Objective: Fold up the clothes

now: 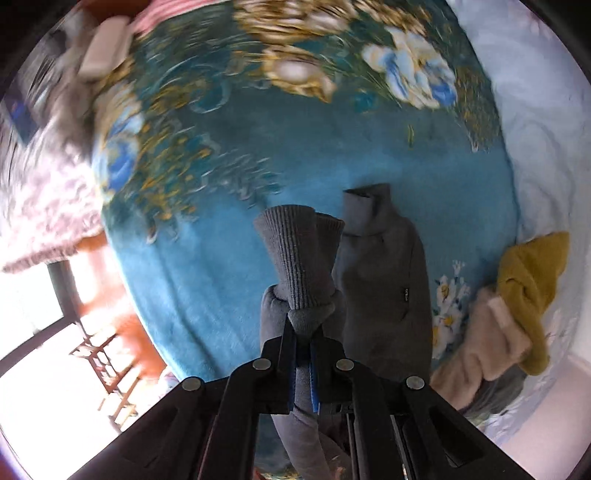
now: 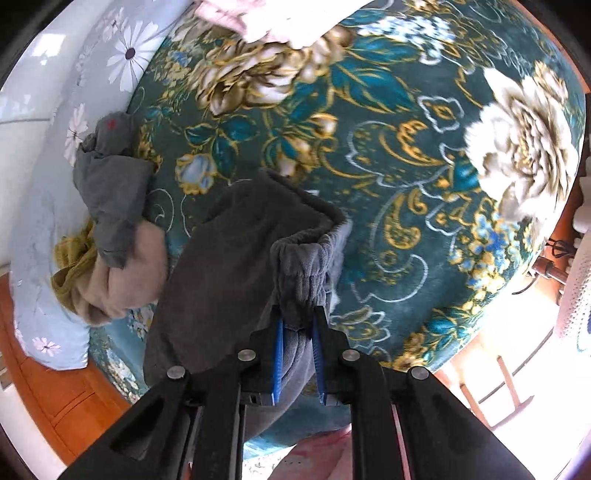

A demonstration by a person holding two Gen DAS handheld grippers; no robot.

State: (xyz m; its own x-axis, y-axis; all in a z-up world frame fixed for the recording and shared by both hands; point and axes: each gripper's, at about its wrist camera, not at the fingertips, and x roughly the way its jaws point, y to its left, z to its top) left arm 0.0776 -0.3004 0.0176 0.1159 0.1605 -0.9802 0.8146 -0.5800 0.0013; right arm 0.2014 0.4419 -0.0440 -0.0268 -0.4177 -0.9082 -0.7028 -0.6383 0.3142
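From the left wrist, the left gripper (image 1: pixel 303 325) points down at a teal floral blanket (image 1: pixel 229 229), its fingers clamped together on the ribbed cuffs (image 1: pixel 295 254) of grey fleece trousers (image 1: pixel 384 280). The two cuffs fan out just beyond the fingertips, and bunched grey fleece runs back between the blue pads and under the gripper body. The rest of the garment lies on the blanket just right of the fingers, reaching ahead to an open end. Farther right, at the blanket's edge, sits a heap of a mustard knit (image 1: pixel 532 284) on a beige fleece piece (image 1: pixel 480 343), resting against a pale blue quilt (image 1: pixel 543 155). Far left of the fingers a pinkish fluffy cover (image 1: pixel 48 199) overhangs, with a wooden chair (image 1: pixel 107 369) in bright light below it.

From the right wrist, the right gripper (image 2: pixel 299 314) is closed on the gathered elastic waistband (image 2: pixel 303 262) of the same trousers, fabric filling the gap between the blue pads. The grey cloth hangs leftward and back under the gripper, hiding the blanket there. Left of the fingers lies a crumpled dark grey garment (image 2: pixel 110 184) over the beige and mustard pieces, beside a daisy-print quilt (image 2: pixel 122 55). Ahead and right of the fingertips the blanket lies bare, with a pink cloth (image 2: pixel 273 22) at its far edge.
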